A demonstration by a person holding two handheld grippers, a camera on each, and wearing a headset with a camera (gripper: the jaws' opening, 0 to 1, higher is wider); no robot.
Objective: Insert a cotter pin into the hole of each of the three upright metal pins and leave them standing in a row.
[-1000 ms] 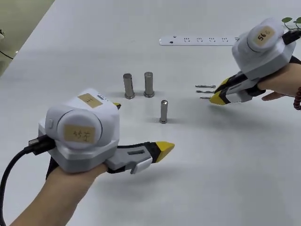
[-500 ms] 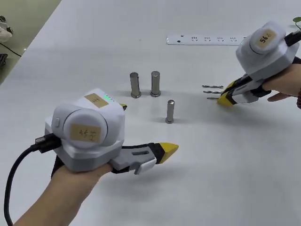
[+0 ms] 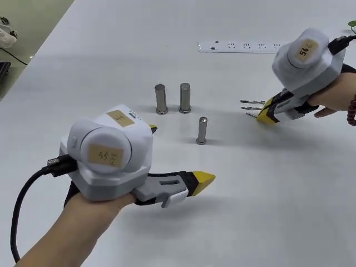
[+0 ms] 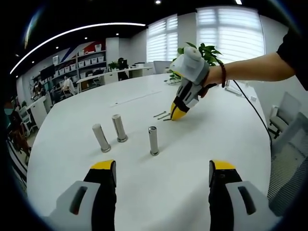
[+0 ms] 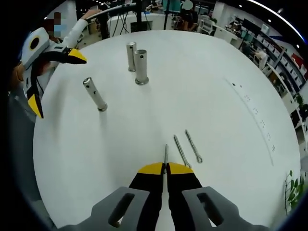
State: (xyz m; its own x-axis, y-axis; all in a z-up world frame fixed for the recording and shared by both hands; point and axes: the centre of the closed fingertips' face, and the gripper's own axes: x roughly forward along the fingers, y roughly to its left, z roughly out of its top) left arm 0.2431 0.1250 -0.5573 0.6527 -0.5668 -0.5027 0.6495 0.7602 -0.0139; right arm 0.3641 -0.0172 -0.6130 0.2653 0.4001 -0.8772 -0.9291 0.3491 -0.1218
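Three upright metal pins stand mid-table: two side by side (image 3: 161, 99) (image 3: 184, 97) and one nearer (image 3: 202, 130). Three cotter pins lie to their right (image 3: 251, 102) (image 3: 251, 108). My right gripper (image 3: 265, 118) rests its tips on the table and is shut on the nearest cotter pin (image 5: 165, 155), which sticks out ahead of the closed jaws (image 5: 163, 168). The other two cotter pins (image 5: 181, 150) (image 5: 194, 146) lie just beside it. My left gripper (image 3: 177, 154) hovers open in front of the metal pins (image 4: 153, 140), with nothing between its jaws.
A white power strip (image 3: 239, 47) lies flat at the far side of the white table (image 3: 267, 189). A potted plant (image 4: 202, 50) stands behind the right arm. Office desks and shelves lie beyond the table.
The right gripper's body has rolled slightly while its tips stay at the nearest cotter pin. The left gripper has hardly moved. The head camera shifted a little.
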